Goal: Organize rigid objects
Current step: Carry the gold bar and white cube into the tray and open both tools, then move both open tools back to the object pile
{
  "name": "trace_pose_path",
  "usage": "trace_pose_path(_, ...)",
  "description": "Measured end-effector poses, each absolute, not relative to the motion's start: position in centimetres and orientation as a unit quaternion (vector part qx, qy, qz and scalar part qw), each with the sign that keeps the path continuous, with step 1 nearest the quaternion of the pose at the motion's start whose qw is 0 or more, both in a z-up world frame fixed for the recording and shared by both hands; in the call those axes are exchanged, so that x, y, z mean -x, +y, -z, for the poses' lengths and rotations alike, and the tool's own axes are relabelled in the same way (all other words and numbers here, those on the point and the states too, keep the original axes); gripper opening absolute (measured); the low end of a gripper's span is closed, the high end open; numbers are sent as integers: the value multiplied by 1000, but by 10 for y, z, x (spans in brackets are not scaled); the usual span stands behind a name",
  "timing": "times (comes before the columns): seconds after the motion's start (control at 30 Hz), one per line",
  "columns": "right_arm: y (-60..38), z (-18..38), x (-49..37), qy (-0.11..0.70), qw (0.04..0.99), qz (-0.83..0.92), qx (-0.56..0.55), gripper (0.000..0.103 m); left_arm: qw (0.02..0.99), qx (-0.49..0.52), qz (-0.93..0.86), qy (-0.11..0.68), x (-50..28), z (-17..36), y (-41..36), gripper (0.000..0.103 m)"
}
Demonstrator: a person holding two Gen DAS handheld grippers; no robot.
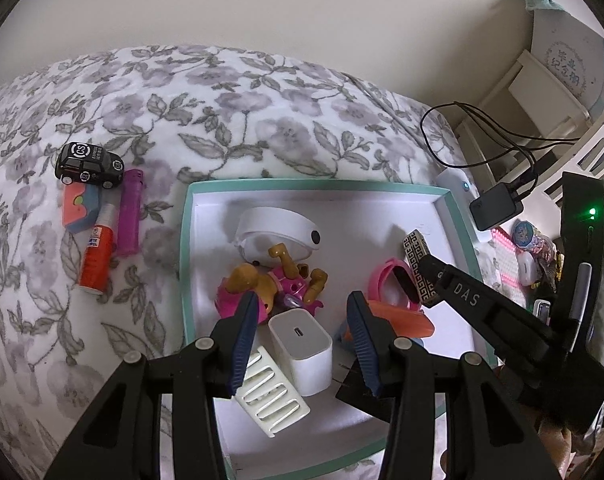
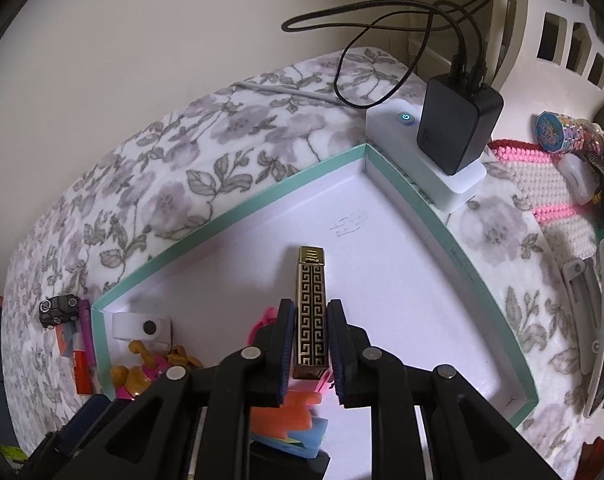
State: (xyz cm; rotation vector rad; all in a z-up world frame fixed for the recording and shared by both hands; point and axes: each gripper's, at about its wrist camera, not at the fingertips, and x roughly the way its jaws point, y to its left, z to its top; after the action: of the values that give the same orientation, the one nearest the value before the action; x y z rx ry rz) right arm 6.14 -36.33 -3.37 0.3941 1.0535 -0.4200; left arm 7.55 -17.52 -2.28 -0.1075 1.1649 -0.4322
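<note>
Jaws of our right gripper (image 2: 309, 336) clamp the gold-patterned lighter (image 2: 310, 312) mid-body over the teal-rimmed box (image 2: 230, 220); left gripper (image 1: 302, 320) gapes empty. Lighter seems stiff, slick; we'd grip flat sides.

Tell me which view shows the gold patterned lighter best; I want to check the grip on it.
The right wrist view: the lighter lies centred, its whole patterned face visible, between the right gripper fingers, above the tray. The left wrist view shows the lighter only small and off to the side, its lower end hidden by the right gripper.
</note>
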Motion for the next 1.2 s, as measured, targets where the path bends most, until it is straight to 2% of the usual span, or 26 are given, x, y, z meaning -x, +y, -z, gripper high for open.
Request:
trace_pose_path(0.3, -360, 26, -61, 493, 828, 203, -172, 25, 820, 45, 189, 539, -78, 17, -172, 49)
trace_pose_path(0.33, -358, 25, -61, 492, 830, 203, -170, 32, 821, 44, 185, 538, -78, 16, -171, 49)
trace_pose_path(0.37, -357, 24, -62, 490, 831, 202, -170, 42, 823, 44, 181, 536, -79, 15, -169, 50)
trace_pose_path(0.43, -356, 23, -62, 486, 833, 196, -176, 51, 826, 50, 174, 533, -81, 13, -164, 51)
trace_pose_path(0.5, -353, 23, -63, 484, 835, 189, -180, 54, 830, 56, 166, 530, -84, 12, -158, 61)
trace_pose_path(0.57, -350, 23, -64, 483, 837, 188, -175, 63, 833, 63, 155, 528, -87, 11, -151, 68)
trace_pose_path(0.7, -343, 23, -67, 479, 842, 166, -184, 69, 835, 84, 120, 530, -96, 14, -131, 72)
trace_pose_path(0.77, -339, 23, -68, 477, 845, 159, -183, 76, 834, 94, 103, 533, -101, 16, -121, 74)
trace_pose_path(0.8, -336, 23, -69, 477, 846, 156, -179, 77, 834, 98, 95, 534, -103, 17, -116, 81)
trace_pose_path(0.87, -330, 21, -70, 475, 850, 150, -172, 82, 834, 109, 78, 535, -107, 19, -104, 88)
trace_pose_path(1.07, -317, 17, -72, 468, 858, 139, -163, 99, 836, 142, 39, 529, -116, 19, -70, 89)
trace_pose_path(1.2, -307, 14, -73, 463, 863, 130, -157, 102, 837, 164, 7, 523, -121, 21, -44, 94)
